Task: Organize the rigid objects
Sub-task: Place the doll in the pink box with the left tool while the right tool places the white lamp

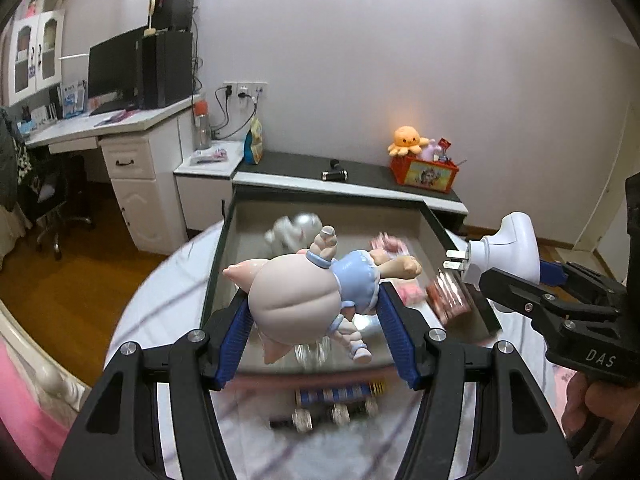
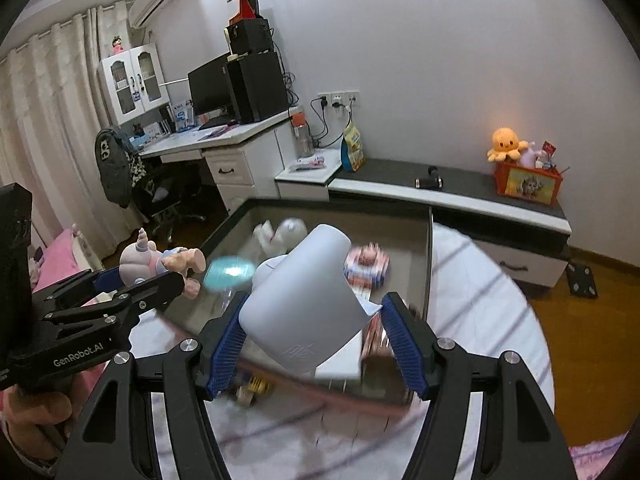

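Note:
My left gripper [image 1: 316,320] is shut on a doll figure [image 1: 304,292] with a pale head and blue dress, held above the dark open storage box [image 1: 218,256]. My right gripper [image 2: 316,340] is shut on a white plug adapter [image 2: 308,300], also above the box [image 2: 428,264]. In the left wrist view the adapter [image 1: 504,256] shows its metal prongs at the right. In the right wrist view the doll [image 2: 160,264] shows at the left. The box holds a white toy [image 1: 296,228], pink packets [image 1: 448,292] and a teal item [image 2: 230,272].
The box rests on a striped bedsheet [image 2: 480,288]. A blue striped roller and small dumbbell-like pieces [image 1: 340,400] lie on the sheet in front of it. Behind stand a low dark-topped cabinet [image 1: 360,176], an orange toy bin [image 1: 424,172] and a white desk [image 1: 120,128].

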The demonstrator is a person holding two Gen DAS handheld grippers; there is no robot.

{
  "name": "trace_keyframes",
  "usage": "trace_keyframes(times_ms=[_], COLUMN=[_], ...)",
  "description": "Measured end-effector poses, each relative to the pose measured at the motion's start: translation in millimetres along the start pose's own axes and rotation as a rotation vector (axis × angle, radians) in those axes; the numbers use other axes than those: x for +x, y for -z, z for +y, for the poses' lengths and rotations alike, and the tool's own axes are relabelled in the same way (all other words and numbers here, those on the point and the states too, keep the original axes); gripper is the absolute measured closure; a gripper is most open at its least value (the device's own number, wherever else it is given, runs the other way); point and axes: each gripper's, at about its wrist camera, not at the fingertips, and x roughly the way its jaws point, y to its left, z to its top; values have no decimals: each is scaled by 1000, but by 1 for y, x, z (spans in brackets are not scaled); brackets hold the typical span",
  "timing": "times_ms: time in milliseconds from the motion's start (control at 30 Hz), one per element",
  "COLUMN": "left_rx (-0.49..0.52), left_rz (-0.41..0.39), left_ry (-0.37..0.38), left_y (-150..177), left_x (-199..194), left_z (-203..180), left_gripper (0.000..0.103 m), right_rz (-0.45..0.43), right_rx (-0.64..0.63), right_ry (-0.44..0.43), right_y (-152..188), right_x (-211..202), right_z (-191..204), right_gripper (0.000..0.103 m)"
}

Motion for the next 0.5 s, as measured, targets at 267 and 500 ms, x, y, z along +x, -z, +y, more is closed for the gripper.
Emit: trace_keyframes(times_ms=[267,500], left_rx=[7,15], left_rz=[36,99], left_ry=[-17,-34], left_y=[-25,-26], left_x=[52,92], left_z=[8,8], left_gripper=[41,40], right_rz=[22,70], right_rx=[17,25], right_ry=[27,43], right_y=[-28,-32], right_x=[40,75], right_z=[-16,-23], right_gripper=[35,35])
